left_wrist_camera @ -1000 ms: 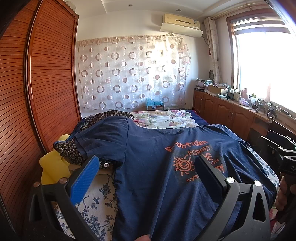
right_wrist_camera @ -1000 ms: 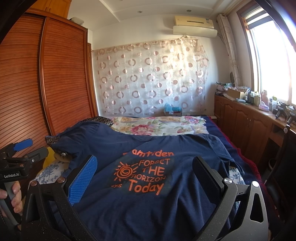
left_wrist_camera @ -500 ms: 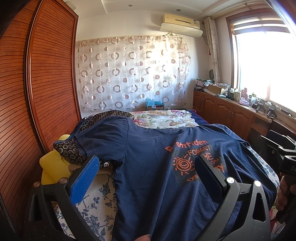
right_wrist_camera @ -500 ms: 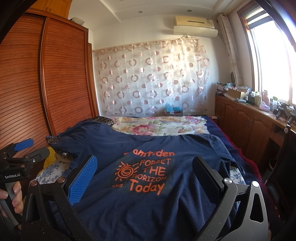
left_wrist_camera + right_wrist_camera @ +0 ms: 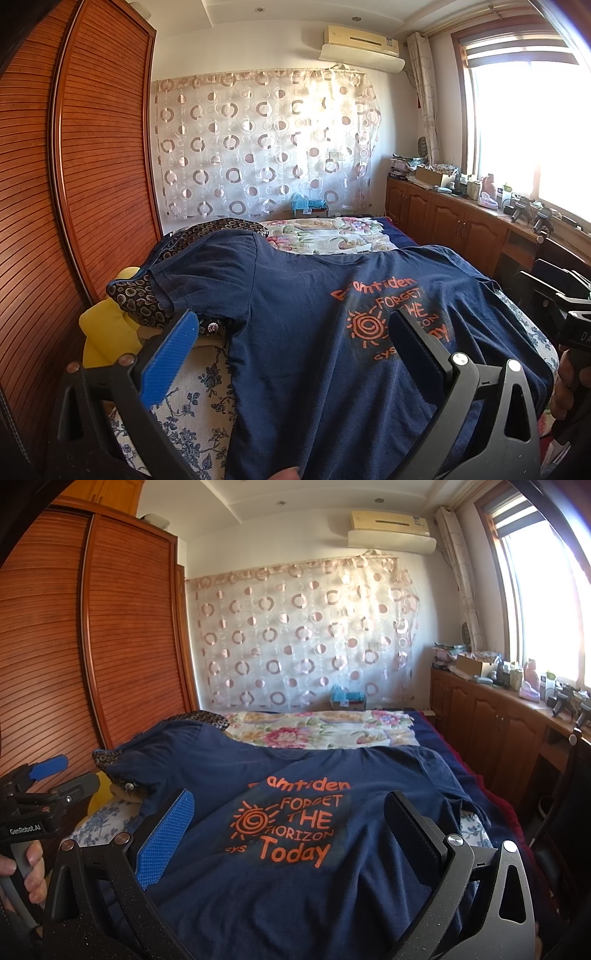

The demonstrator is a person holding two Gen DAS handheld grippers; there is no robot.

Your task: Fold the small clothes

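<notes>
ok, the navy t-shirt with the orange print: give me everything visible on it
The navy short-sleeved t-shirt with orange print looks like soft cotton knit. It lies spread face up and unfolded on the bed, collar toward the far wall, hem toward the cameras. A sun spiral sits beside "FORGET THE HORIZON Today". Its left sleeve drapes over a dark circle-patterned cushion. The body is mildly wrinkled. Both tongs hover open above the hem; neither grips it.

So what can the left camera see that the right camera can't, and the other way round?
Only the left camera shows the yellow cushion beside the bed clearly, and the right gripper's black body at its edge. Only the right camera shows the whole orange print, down to the word Today, and the other hand on the left gripper's handle. Both show the navy T-shirt spread flat on the bed, the circle curtain, the wardrobe, and open fingers holding nothing.
</notes>
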